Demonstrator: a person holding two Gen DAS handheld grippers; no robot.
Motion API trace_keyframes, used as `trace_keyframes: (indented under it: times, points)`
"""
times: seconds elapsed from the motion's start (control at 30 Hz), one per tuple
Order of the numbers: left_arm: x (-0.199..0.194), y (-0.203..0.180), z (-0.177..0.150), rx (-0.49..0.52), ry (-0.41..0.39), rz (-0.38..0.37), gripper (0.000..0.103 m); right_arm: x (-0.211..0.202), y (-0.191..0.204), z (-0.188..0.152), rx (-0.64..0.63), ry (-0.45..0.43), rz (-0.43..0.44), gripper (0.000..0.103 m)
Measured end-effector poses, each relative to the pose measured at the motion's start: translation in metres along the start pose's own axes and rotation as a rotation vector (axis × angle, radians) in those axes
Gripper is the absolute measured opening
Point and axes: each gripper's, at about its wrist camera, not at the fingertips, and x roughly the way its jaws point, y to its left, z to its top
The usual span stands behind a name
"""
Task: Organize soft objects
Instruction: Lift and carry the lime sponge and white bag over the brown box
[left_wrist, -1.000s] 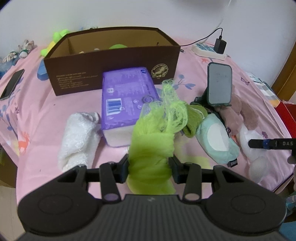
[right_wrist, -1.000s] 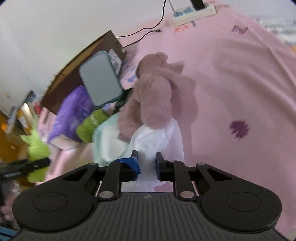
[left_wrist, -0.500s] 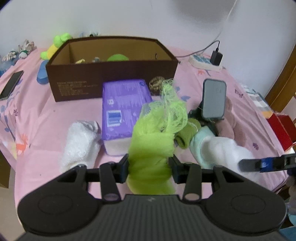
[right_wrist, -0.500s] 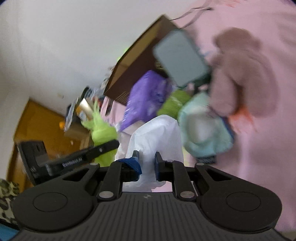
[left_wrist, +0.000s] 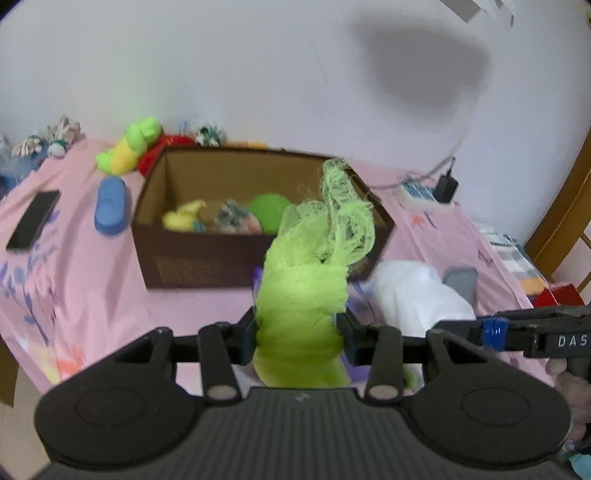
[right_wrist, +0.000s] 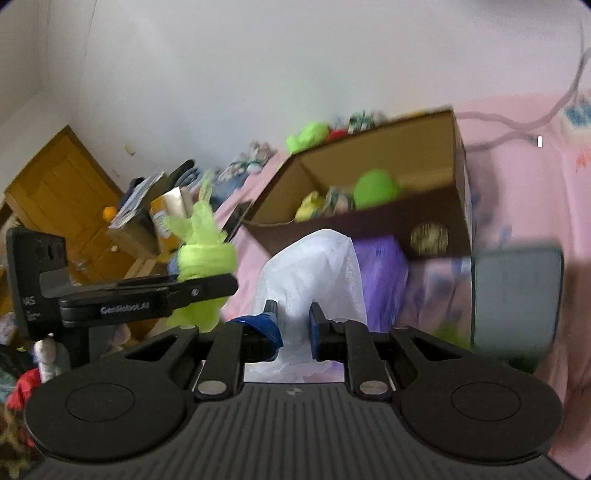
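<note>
Here, going left to right across the pink bedspread (left_wrist: 74, 258), a black phone (left_wrist: 33, 219) lies flat at the far left, with a blue oval object (left_wrist: 110, 208) just to its right and a green-and-yellow plush toy (left_wrist: 129, 146) farther back by the wall. Next comes the open brown cardboard box (left_wrist: 207, 258), which already holds a yellow soft item (left_wrist: 183, 218), a pale patterned bundle (left_wrist: 232, 218) and a green ball (left_wrist: 269, 210). In front of the box, the left gripper (left_wrist: 299, 332) is clamped on a lime-green mesh cloth (left_wrist: 306, 291), squeezing its bunched middle between both pads while a lacy end stands up above the jaws; the cloth is off the bed, held near the box's front wall. To the right, the right gripper (right_wrist: 291, 328) pinches a white cloth (right_wrist: 317, 269), its blue-taped pads pressed against the thin fabric, which rises in a hump ahead of them. A purple packet (right_wrist: 384, 269) lies behind that cloth against the box. Farther right, a grey phone (right_wrist: 517, 295) stands upright, and a white power strip (left_wrist: 421, 194) sits by the far wall.
</note>
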Motion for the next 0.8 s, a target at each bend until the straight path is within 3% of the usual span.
trace_keyframes:
  times: [0.2, 0.47, 0.63, 0.8]
  points:
    - [0.023, 0.023, 0.048, 0.007, -0.009, -0.048, 0.044, 0.022, 0.008, 0.05, -0.095, -0.049, -0.079, 0.0]
    - [0.078, 0.028, 0.109, 0.003, -0.013, -0.1, 0.044, 0.067, 0.001, 0.113, -0.264, -0.07, -0.27, 0.0]
    - [0.114, 0.027, 0.132, -0.008, -0.002, -0.073, 0.044, 0.102, -0.016, 0.134, -0.305, -0.063, -0.375, 0.0]
    - [0.151, 0.029, 0.139, -0.031, 0.073, -0.063, 0.044, 0.142, -0.033, 0.134, -0.357, 0.016, -0.452, 0.0]
